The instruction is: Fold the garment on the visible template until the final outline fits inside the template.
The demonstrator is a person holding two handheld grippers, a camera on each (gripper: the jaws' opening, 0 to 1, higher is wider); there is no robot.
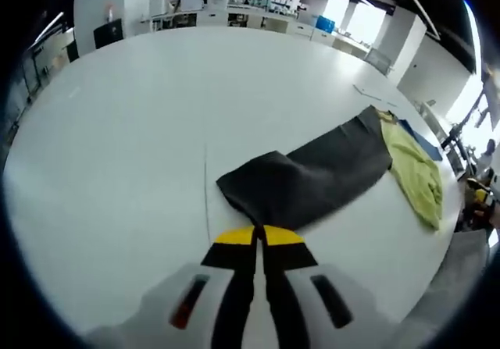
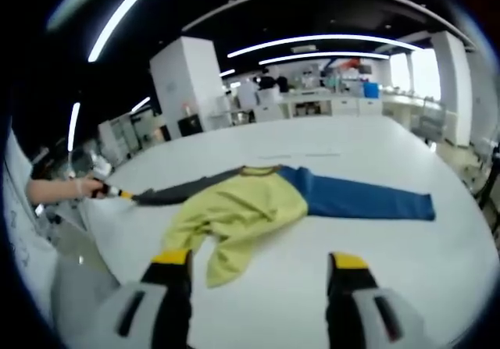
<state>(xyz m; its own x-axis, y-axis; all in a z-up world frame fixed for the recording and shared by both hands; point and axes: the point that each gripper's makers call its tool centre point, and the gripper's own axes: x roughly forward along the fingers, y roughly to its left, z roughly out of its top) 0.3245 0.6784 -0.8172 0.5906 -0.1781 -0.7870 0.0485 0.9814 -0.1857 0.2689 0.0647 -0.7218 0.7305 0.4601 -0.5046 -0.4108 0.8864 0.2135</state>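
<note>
Garment of yellow-green body, dark grey sleeve and blue sleeve lies spread on the white bench, its grey sleeve pinched by the closed left hand-held gripper (probably for folding inward), while the right hand-held gripper hovers open.

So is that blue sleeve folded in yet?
No, spread: the blue sleeve lies straight out from the yellow body on the table.
</note>
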